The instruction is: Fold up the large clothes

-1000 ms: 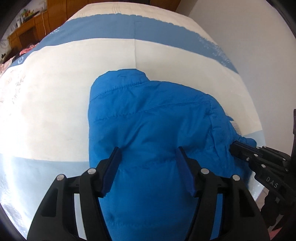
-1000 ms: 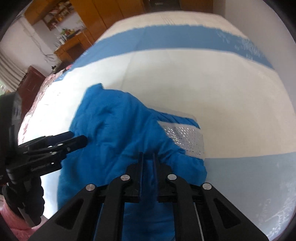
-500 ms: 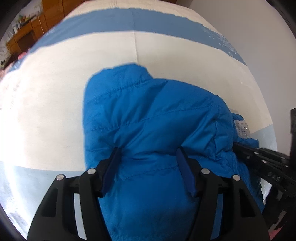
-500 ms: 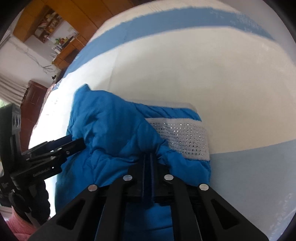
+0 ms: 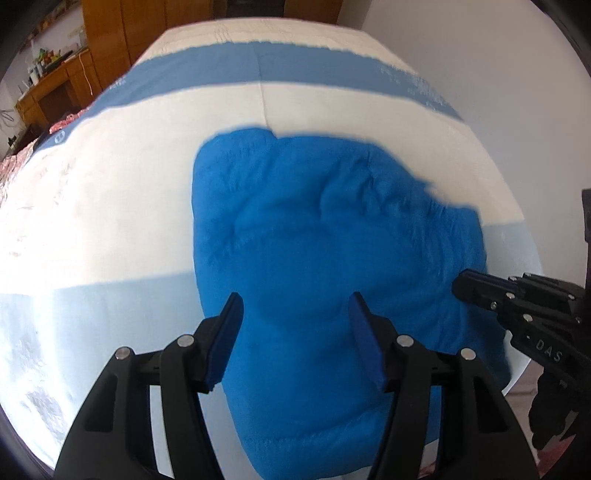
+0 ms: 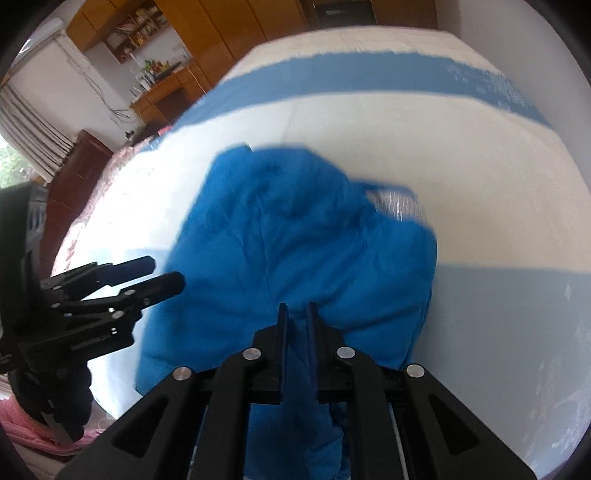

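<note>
A puffy blue jacket (image 5: 314, 240) (image 6: 295, 240) lies bunched on the bed cover (image 5: 110, 184), which has white and blue bands. My left gripper (image 5: 295, 299) (image 6: 166, 273) stands open over the jacket's near left part, and I see no fabric pinched between its pads. My right gripper (image 6: 297, 308) (image 5: 460, 288) is shut on a ridge of jacket fabric at the near right side, and creases run into its fingertips. A strip of silvery white lining (image 6: 399, 203) peeks out at the jacket's far right edge. Both views are blurred.
A wooden wardrobe (image 5: 110, 33) and a cluttered desk (image 6: 166, 96) stand beyond the bed's far left corner. A dark red cabinet (image 6: 74, 166) is beside the bed at left. A white wall (image 5: 480, 74) runs along the right. Pink cloth (image 6: 22, 435) lies below the near edge.
Both grippers have drawn back and risen a little, so more of the bed shows. The jacket has bunched up, and the white lining patch is mostly covered. The right gripper stays on the fabric.
</note>
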Tool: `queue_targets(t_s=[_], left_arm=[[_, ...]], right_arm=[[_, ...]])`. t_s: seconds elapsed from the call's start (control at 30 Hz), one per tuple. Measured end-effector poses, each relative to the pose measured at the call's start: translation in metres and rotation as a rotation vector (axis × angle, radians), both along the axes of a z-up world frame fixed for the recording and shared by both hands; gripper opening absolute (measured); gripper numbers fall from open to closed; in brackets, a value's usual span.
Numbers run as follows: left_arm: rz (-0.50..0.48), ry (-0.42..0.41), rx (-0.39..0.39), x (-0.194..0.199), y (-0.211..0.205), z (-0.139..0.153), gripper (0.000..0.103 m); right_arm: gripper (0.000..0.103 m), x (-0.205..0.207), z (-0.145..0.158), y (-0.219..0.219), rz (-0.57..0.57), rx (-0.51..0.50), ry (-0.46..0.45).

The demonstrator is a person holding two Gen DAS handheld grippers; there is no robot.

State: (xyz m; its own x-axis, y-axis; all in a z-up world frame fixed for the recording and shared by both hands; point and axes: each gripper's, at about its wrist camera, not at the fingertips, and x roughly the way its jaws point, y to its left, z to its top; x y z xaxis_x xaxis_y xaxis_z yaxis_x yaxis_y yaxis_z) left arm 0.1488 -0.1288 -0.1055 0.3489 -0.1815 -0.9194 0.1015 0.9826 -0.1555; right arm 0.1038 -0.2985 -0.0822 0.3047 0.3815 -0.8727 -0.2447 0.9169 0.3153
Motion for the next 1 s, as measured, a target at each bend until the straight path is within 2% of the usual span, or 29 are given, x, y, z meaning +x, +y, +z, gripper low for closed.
queue_targets(t_s=[0.07,0.2,0.4,0.47,0.53,0.57,0.6,0.63,0.7,0.77,0.83,1.0], left_arm=[[0.004,0.033,-0.027,-0.003,0.001,-0.013,0.06],[0.005,0.032,-0.017,-0.003,0.0,-0.03,0.065],[0.004,0.028,-0.01,-0.006,0.0,-0.032,0.066],[0.007,0.029,-0.022,-0.007,0.004,-0.025,0.066],[0.008,0.01,-0.004,-0.011,0.008,-0.017,0.065],[0.004,0.0,0.003,-0.014,0.013,-0.013,0.07],[-0.001,0.001,-0.008,-0.017,0.016,-0.011,0.076],[-0.005,0.007,-0.03,-0.019,0.021,-0.01,0.078],[-0.004,0.016,-0.058,-0.024,0.03,-0.011,0.079],[-0.006,0.03,-0.089,-0.027,0.038,-0.016,0.081],[-0.001,0.049,-0.122,-0.027,0.049,-0.022,0.081],[-0.018,0.096,-0.232,-0.025,0.054,-0.039,0.085]], right_arm=[[0.011,-0.001,-0.015,-0.003,-0.008,0.004,0.017],[0.011,0.003,-0.036,-0.011,-0.04,0.069,0.05],[0.011,0.004,-0.03,-0.007,-0.025,0.038,0.035],[0.018,0.003,-0.019,-0.008,-0.023,0.052,0.019],[0.035,-0.003,-0.005,-0.015,-0.023,0.074,-0.017],[0.048,-0.005,0.001,-0.02,-0.033,0.074,-0.039],[0.058,-0.008,0.009,-0.027,-0.046,0.077,-0.063],[0.062,-0.011,0.014,-0.033,-0.054,0.084,-0.073],[0.08,-0.012,0.02,-0.047,-0.074,0.104,-0.083],[0.087,-0.013,0.016,-0.056,-0.079,0.114,-0.072],[0.087,-0.01,0.003,-0.064,-0.095,0.129,-0.029],[0.096,-0.001,-0.039,-0.076,-0.099,0.325,0.103]])
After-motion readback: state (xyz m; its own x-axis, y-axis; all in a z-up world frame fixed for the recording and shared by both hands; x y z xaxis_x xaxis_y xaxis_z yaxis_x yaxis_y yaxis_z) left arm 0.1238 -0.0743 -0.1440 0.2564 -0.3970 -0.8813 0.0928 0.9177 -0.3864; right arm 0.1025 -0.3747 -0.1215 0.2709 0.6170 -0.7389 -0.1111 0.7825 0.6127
